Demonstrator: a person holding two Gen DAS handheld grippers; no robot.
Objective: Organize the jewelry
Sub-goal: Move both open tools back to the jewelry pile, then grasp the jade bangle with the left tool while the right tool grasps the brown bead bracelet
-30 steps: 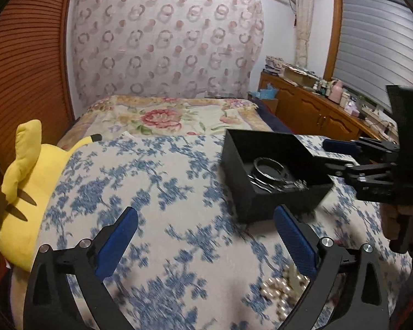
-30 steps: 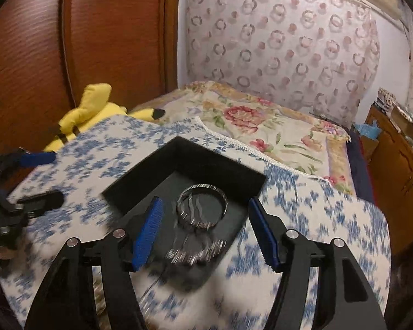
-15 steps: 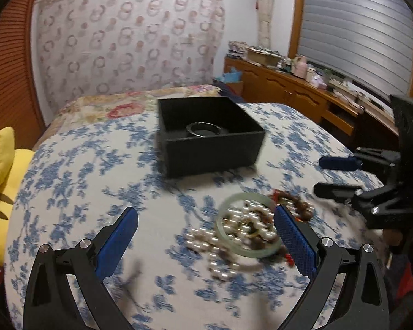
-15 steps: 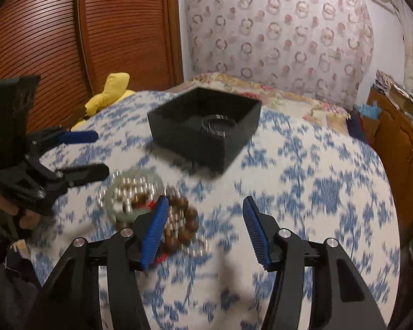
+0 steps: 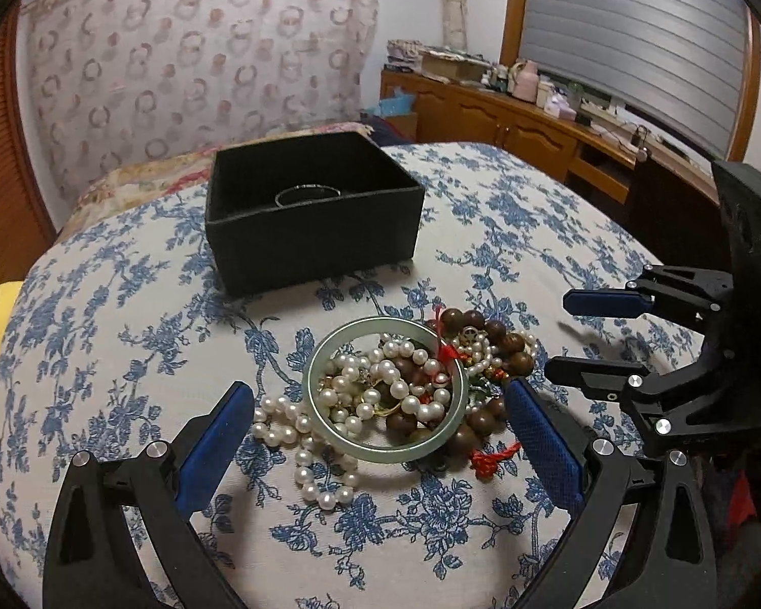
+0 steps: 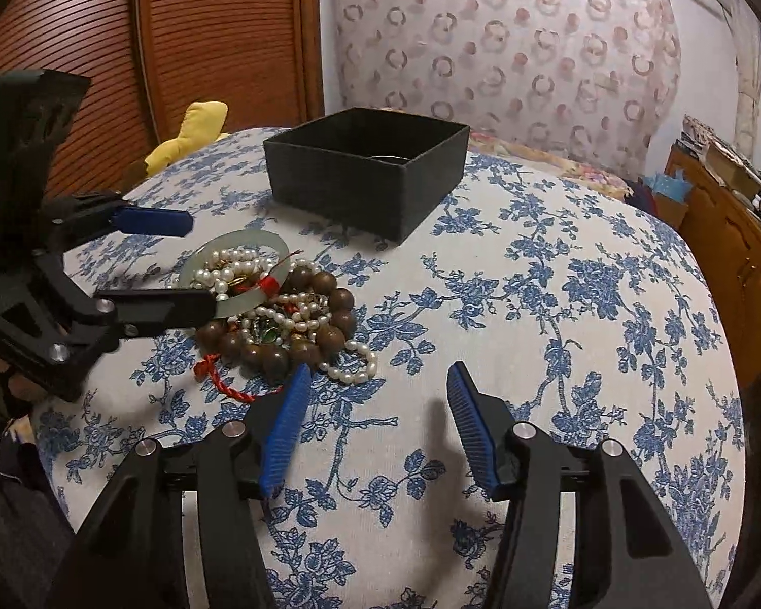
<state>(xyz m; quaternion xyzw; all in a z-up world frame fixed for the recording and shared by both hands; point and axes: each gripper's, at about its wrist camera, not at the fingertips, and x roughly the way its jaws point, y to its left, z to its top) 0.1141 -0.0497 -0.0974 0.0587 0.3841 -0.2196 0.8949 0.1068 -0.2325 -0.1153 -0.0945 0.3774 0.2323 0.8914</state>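
Observation:
A heap of jewelry lies on the blue-flowered cloth: a pale green bangle (image 5: 385, 391), white pearl strands (image 5: 304, 462), brown wooden beads (image 5: 502, 345) and a red cord (image 5: 492, 457). The heap also shows in the right wrist view (image 6: 274, 304). Behind it stands a black open box (image 5: 312, 223) (image 6: 365, 167) with a silver bangle (image 5: 307, 194) inside. My left gripper (image 5: 380, 406) is open, its fingers either side of the heap just above it. My right gripper (image 6: 378, 380) is open and empty, to the right of the heap.
A yellow plush toy (image 6: 193, 132) lies at the bed's left edge. A wooden sideboard (image 5: 532, 122) with clutter stands at the right, a slatted wooden door (image 6: 177, 25) at the left. A flowered bedspread (image 5: 142, 177) lies behind the box.
Both grippers have drawn back from the box toward the near side and lowered. The left gripper now straddles the heap; the right one has moved off it to the right.

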